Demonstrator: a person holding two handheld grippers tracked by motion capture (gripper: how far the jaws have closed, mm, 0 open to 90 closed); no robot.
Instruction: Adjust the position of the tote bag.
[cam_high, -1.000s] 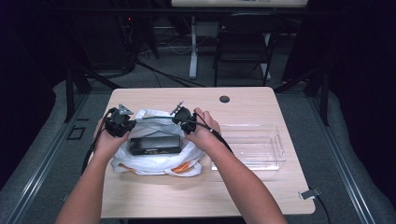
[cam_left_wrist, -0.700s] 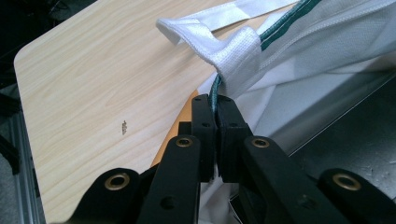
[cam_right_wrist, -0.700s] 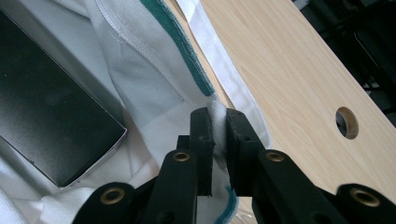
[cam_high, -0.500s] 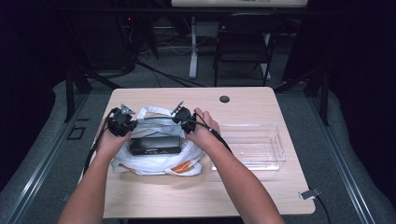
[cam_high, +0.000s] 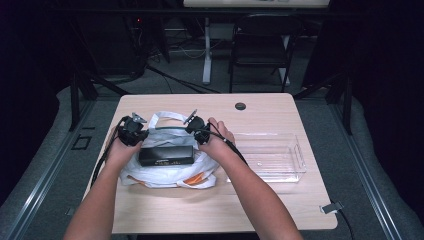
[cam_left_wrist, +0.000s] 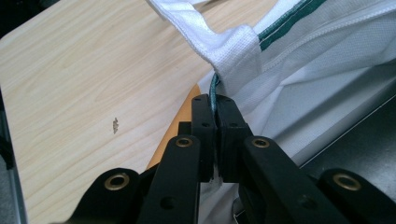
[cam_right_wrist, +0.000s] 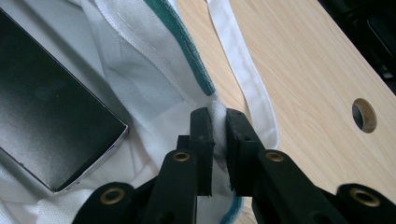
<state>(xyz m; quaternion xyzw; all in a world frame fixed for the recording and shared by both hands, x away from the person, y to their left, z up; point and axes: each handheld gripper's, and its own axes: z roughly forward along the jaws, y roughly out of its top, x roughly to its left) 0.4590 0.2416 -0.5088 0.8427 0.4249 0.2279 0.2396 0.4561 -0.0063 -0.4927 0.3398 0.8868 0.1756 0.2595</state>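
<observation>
A white woven bag (cam_high: 170, 172) with green trim and orange patches lies on the wooden table (cam_high: 270, 205). A flat black box (cam_high: 166, 155) rests in its mouth. My left gripper (cam_high: 134, 131) is shut on the bag's green-edged rim (cam_left_wrist: 214, 93) at the left side of the opening. My right gripper (cam_high: 198, 131) is shut on the rim fabric (cam_right_wrist: 218, 116) at the right side. The black box (cam_right_wrist: 46, 121) lies on the bag's lining to the left of the right jaws. A white handle loop (cam_high: 164, 118) lies behind the opening.
A clear plastic tray (cam_high: 272, 157) stands on the table to the right of the bag. A round cable hole (cam_high: 240, 106) sits near the far edge. A chair (cam_high: 260, 45) and a desk leg stand beyond the table.
</observation>
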